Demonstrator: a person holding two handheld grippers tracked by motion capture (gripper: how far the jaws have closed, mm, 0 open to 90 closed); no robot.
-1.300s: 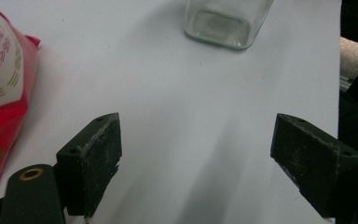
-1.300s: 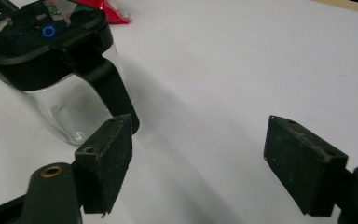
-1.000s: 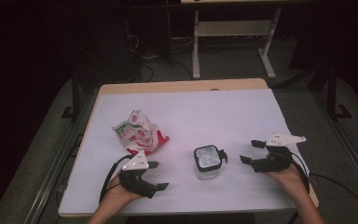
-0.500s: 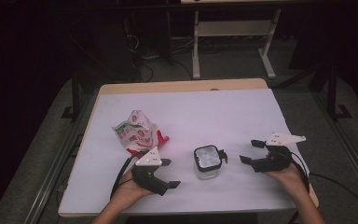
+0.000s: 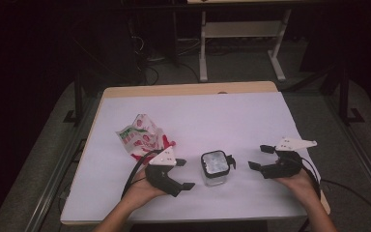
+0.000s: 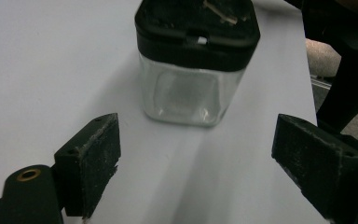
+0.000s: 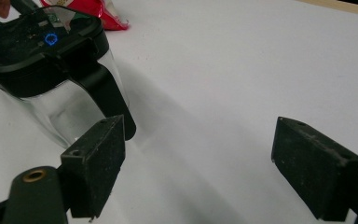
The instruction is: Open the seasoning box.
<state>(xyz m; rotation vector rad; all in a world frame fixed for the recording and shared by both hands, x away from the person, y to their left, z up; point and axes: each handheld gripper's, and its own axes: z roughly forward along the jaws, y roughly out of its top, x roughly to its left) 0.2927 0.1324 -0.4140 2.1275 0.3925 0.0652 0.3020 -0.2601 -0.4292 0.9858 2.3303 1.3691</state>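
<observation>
Between both open, empty hand-held grippers, left (image 5: 184,174) and right (image 5: 261,157), the glass jar (image 5: 215,167) stands upright on the counter (image 5: 222,116); an off-centre squeeze could tip it.

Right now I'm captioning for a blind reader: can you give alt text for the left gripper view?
A clear square jar with a black lid stands on a white table, just ahead of the left gripper, whose two black jaws are open and empty on either side of it.
</observation>
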